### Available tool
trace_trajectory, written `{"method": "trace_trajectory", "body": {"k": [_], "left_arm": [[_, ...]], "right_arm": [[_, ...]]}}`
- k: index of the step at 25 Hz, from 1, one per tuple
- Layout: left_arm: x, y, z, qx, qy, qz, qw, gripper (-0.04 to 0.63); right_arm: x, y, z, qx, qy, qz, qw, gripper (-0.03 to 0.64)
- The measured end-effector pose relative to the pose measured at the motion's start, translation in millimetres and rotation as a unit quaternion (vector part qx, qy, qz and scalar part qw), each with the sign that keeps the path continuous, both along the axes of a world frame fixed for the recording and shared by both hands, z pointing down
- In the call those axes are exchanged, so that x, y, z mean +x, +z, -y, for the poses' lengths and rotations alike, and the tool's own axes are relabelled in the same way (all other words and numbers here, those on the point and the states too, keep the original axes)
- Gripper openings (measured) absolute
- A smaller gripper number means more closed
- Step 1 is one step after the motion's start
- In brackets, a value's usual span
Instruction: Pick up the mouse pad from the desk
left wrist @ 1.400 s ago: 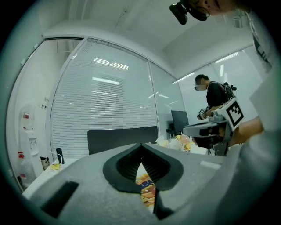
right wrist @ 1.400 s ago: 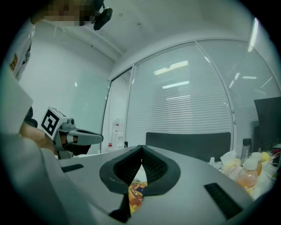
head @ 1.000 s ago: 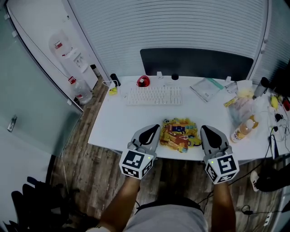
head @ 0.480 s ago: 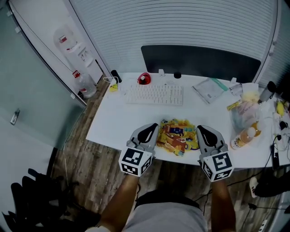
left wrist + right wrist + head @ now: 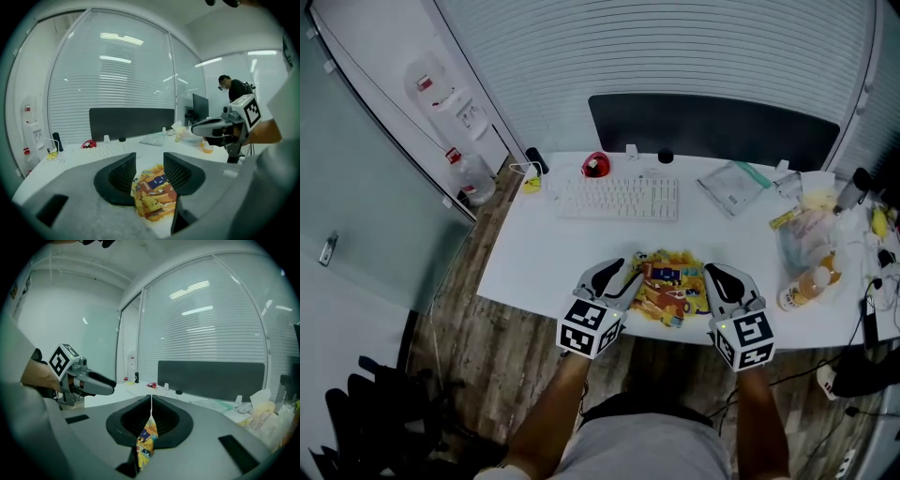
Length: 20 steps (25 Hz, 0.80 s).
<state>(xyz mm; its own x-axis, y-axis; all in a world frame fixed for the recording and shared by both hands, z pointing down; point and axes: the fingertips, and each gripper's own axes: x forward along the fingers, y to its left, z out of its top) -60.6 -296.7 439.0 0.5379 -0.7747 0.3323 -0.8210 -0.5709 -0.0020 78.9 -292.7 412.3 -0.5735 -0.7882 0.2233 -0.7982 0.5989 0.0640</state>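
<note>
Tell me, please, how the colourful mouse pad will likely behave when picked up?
The mouse pad lies thin and flat on the desk, so it is probably light and floppy. Its flush edges may be hard to get under.

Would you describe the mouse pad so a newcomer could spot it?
On the white desk, look at the near edge, before the white keyboard. The mouse pad lies there, alone in its bright yellow-orange cartoon print.

Cool, even, fairly dim light. Ceiling strips glare on the glass wall (image 5: 117, 75). Both gripper views show heavy fisheye bending, dark corners and soft focus.
</note>
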Motion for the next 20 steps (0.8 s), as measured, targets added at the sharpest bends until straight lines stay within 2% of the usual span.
{"method": "trace_trajectory", "body": {"k": [6,11,13,20], "left_arm": [[-4.0,36.7,3.5,-0.071,0.018,0.027,0.9970,0.244],[-5.2,74.1,2.0,-0.144,0.034,0.060,0.9872,0.291],[-4.2,87.1,1.2,-0.167,0.038,0.071,0.9827,0.303],[-4.6,126.1,-3.9,-0.239,0.033,0.088,0.9665,0.329]], "right_arm": [[-2.7,26.7,4.5,-0.037,0.006,-0.020,0.999,0.014],[-6.7,55.6,5.5,-0.078,0.002,-0.040,0.996,0.020],[-8.9,67.2,5.6,-0.098,-0.004,-0.048,0.994,0.131],[-13.5,114.7,0.7,-0.169,-0.018,-0.108,0.980,0.263]]}}
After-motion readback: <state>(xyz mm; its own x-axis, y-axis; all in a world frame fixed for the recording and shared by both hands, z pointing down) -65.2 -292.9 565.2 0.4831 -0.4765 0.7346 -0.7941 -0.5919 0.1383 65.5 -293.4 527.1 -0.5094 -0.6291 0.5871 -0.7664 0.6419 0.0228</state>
